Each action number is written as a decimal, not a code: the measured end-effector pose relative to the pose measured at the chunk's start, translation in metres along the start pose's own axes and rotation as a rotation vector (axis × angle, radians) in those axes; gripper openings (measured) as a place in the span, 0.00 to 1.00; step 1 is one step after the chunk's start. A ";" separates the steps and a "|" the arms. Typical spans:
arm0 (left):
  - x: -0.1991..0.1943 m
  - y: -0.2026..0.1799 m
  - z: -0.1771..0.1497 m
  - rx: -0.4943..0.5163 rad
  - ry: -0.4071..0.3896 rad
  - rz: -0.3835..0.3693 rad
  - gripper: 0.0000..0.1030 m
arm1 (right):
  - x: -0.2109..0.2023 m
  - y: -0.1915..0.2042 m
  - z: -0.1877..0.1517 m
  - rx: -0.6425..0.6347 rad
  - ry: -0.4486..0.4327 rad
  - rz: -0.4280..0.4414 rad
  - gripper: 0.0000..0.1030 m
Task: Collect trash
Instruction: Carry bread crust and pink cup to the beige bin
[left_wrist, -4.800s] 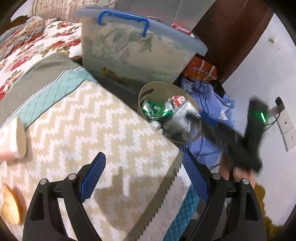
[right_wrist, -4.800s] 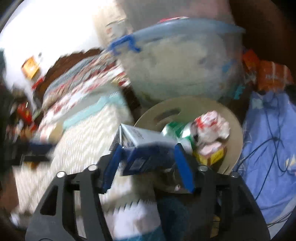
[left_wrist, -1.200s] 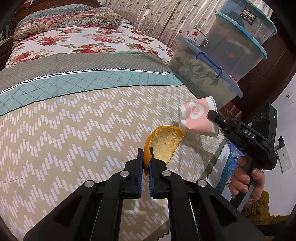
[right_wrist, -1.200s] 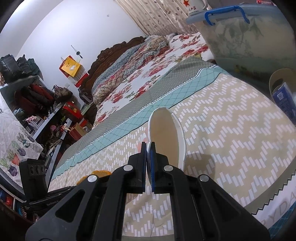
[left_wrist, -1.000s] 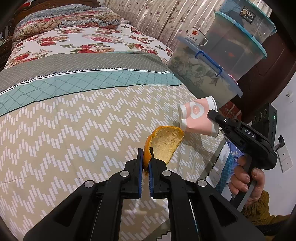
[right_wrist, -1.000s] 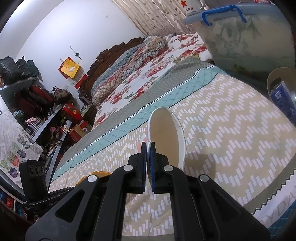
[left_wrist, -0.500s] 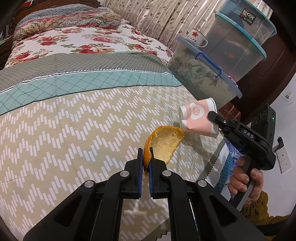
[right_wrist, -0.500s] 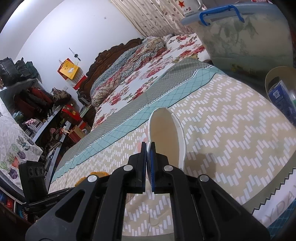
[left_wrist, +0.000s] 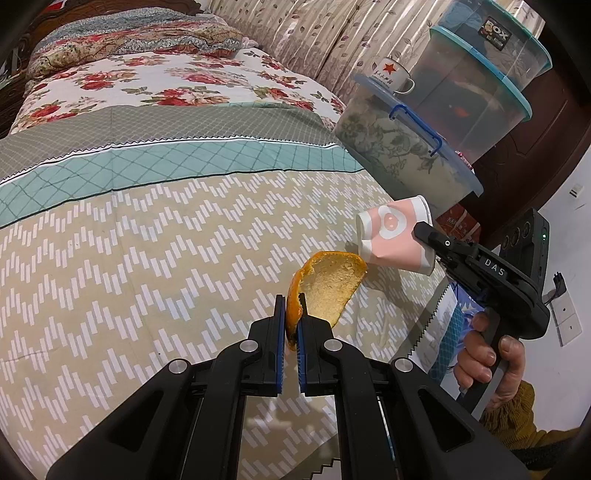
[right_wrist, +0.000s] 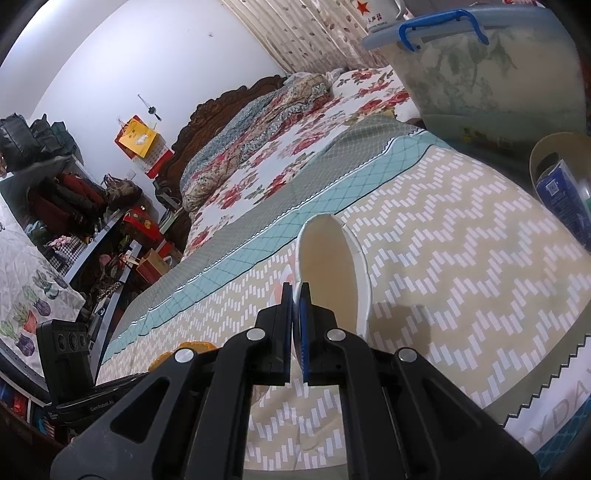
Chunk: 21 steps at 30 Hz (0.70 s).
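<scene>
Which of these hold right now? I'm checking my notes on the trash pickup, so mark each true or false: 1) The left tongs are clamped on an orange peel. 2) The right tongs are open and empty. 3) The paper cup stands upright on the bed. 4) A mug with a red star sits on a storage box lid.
1) True: the left tongs pinch the orange peel.
2) False: the right tongs are shut on the paper cup at its rim.
3) False: the cup is tipped sideways, held above the bedspread.
4) True: the mug rests on the storage box lid.
</scene>
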<state>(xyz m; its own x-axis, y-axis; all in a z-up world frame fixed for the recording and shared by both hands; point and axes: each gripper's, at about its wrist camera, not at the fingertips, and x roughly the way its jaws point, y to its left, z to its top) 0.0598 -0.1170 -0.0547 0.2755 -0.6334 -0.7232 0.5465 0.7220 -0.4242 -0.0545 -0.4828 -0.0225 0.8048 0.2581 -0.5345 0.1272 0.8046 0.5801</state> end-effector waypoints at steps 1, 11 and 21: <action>0.000 0.000 0.000 0.001 0.000 0.001 0.05 | 0.000 0.000 0.000 0.000 0.000 0.001 0.05; 0.005 -0.017 0.017 0.024 0.000 0.009 0.05 | -0.018 -0.018 0.008 0.015 -0.054 0.002 0.05; 0.052 -0.094 0.058 0.156 0.058 -0.042 0.05 | -0.101 -0.086 0.036 0.063 -0.244 -0.104 0.05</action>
<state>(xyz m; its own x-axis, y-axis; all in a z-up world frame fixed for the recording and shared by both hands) 0.0684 -0.2345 -0.0209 0.2060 -0.6418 -0.7386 0.6740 0.6403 -0.3684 -0.1253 -0.5969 0.0038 0.9004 0.0329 -0.4339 0.2463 0.7835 0.5705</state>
